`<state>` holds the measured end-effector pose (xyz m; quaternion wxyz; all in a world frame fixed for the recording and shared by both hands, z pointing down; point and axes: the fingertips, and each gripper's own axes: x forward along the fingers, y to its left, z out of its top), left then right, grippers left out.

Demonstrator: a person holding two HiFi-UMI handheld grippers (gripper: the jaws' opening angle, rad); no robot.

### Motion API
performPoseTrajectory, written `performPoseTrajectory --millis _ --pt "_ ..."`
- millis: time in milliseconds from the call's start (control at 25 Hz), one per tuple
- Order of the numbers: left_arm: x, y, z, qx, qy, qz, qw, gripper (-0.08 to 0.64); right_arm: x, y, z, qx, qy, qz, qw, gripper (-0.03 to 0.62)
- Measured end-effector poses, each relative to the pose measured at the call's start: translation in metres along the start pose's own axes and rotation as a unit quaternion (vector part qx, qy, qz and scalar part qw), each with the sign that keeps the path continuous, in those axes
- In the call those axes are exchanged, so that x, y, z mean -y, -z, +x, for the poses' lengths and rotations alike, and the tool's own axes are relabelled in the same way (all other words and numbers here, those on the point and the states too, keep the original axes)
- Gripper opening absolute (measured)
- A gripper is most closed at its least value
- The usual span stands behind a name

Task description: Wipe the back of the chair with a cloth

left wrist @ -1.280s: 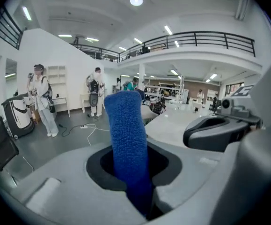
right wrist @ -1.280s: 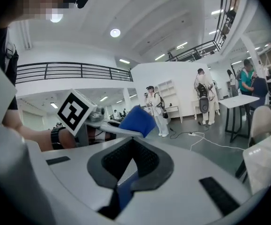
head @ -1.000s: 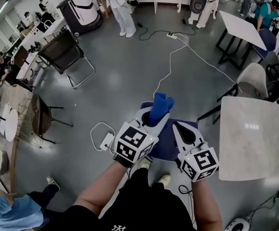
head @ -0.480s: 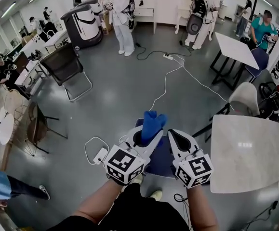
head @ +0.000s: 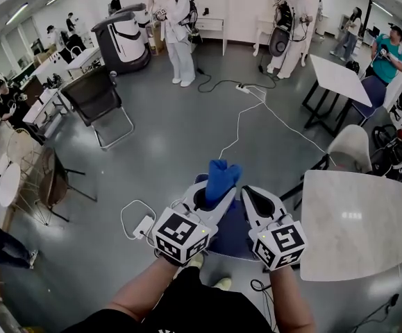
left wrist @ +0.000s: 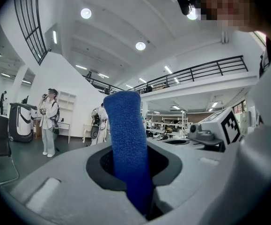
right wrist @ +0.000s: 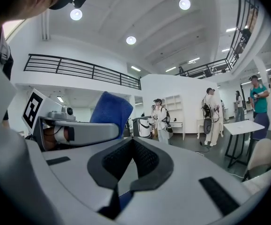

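Nearest, the blue cloth [left wrist: 126, 139] is clamped upright between the jaws of the left gripper [head: 211, 194], with its free end standing above them. Just to the right, the right gripper [head: 254, 198] is seen with its jaws brought together on nothing. Both are held over the dark blue chair [head: 234, 233] (only partly seen beneath them). Farther off, a white cable [head: 246, 116] is laid across the grey floor [head: 166, 137], and a black chair [head: 93, 96] is seen at the far left

White table [head: 357, 217] at right; white cable [head: 237, 125] crosses grey floor [head: 166, 144].
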<state>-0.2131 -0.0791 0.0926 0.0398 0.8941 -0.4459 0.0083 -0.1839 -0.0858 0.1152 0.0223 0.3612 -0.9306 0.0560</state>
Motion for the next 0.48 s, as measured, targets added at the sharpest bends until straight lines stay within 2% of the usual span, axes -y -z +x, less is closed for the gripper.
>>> performPoseTrajectory --millis 320,480 --pt "0.011 0.012 -0.003 0.003 0.008 -0.005 0.9999 0.08 -0.005 0.011 -0.011 0.006 0.003 -0.005 1.0 0.012" --pt "0.012 -0.001 -0.005 0.001 0.008 -0.007 0.9999 0.08 -0.007 -0.002 -0.014 0.005 0.004 -0.006 1.0 0.012"
